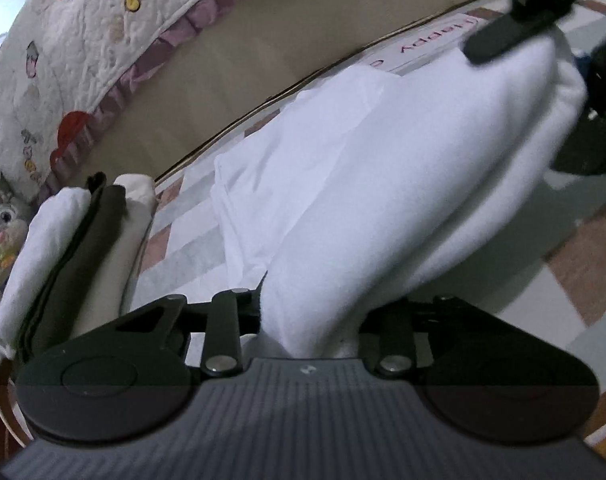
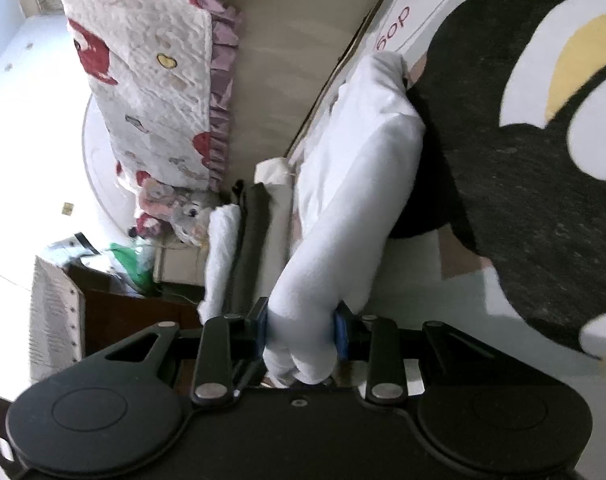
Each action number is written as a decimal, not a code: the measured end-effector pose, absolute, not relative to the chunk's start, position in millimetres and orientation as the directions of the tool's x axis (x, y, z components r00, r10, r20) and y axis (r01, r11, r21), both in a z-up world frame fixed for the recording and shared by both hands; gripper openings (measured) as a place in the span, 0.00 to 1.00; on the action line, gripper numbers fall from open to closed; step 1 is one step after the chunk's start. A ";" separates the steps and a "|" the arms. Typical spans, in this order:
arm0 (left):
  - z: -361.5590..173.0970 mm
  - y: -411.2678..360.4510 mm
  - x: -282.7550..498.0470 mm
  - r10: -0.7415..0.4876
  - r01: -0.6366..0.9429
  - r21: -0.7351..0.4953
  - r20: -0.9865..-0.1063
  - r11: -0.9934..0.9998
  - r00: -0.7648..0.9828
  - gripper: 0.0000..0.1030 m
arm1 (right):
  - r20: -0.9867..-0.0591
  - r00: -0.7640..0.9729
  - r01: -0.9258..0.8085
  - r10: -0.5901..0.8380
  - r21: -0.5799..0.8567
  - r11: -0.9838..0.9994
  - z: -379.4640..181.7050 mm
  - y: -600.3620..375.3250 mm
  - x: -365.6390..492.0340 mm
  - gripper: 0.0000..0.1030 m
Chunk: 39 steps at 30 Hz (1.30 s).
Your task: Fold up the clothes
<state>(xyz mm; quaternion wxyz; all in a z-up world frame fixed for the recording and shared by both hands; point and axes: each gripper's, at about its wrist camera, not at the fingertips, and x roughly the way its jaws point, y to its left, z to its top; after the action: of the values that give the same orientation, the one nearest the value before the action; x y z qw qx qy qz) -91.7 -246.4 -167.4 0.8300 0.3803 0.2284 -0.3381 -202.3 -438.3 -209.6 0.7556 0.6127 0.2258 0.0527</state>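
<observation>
Nearest in the right wrist view, the right tool is clenched on a bunched end of the white garment; the blue pads press into the cloth from both sides and a soft lump bulges toward the camera. In the left wrist view, the left tool has the other end between its fingers, and it appears to be gripped, though the pads are hidden behind the cloth.

The garment stretches from the left tool at 6 o'clock up toward 1 o'clock, where the right tool's black finger meets its far end. It sags in a thick roll over the patterned mat, part lifted, part resting.

It looks light, limp and fleecy: it will droop wherever unsupported, so it is best held at both ends or corners and kept taut. A bunched grip like this one may let layers slide apart.

Farther off, at 9 o'clock, sits a pile of folded clothes, white, dark and cream. Beyond it lies a quilt with red prints.
</observation>
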 end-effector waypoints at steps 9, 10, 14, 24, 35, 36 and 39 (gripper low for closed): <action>-113.3 -211.7 -152.5 -0.366 0.745 0.447 -0.671 0.494 0.645 0.32 | -0.298 0.861 0.252 0.413 0.954 0.164 -187.2 -402.0 -262.6 0.36; -111.6 -206.2 -159.4 -0.359 0.750 0.442 -0.682 0.492 0.637 0.32 | -0.296 0.856 0.252 0.423 0.955 0.157 -186.8 -393.2 -273.6 0.36; -112.2 -193.8 -173.0 -0.333 0.761 0.422 -0.717 0.492 0.613 0.33 | -0.327 0.833 0.267 0.447 0.944 0.194 -185.2 -381.1 -284.6 0.36; -90.9 -214.6 -137.2 -0.295 0.756 0.342 -0.770 0.558 0.566 0.36 | -0.311 0.852 0.250 0.422 0.949 0.194 -186.8 -381.7 -284.7 0.44; -89.4 -218.6 -135.6 -0.299 0.777 0.351 -0.778 0.522 0.552 0.36 | -0.318 0.824 0.294 0.469 0.948 0.126 -188.8 -389.8 -288.3 0.48; -87.4 -219.8 -131.8 -0.300 0.783 0.344 -0.784 0.519 0.543 0.36 | -0.342 0.814 0.299 0.469 0.940 0.166 -182.0 -392.9 -291.2 0.51; -80.0 -224.2 -115.5 -0.297 0.800 0.303 -0.813 0.518 0.500 0.36 | -0.452 0.812 0.314 0.368 0.871 0.377 -148.6 -409.8 -310.7 0.52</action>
<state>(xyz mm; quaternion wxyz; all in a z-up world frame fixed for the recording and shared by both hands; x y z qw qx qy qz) -115.5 -224.2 -80.0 0.7930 0.3483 0.3611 -0.3456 -310.7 -409.8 -148.6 0.7714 0.5578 0.3058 0.0175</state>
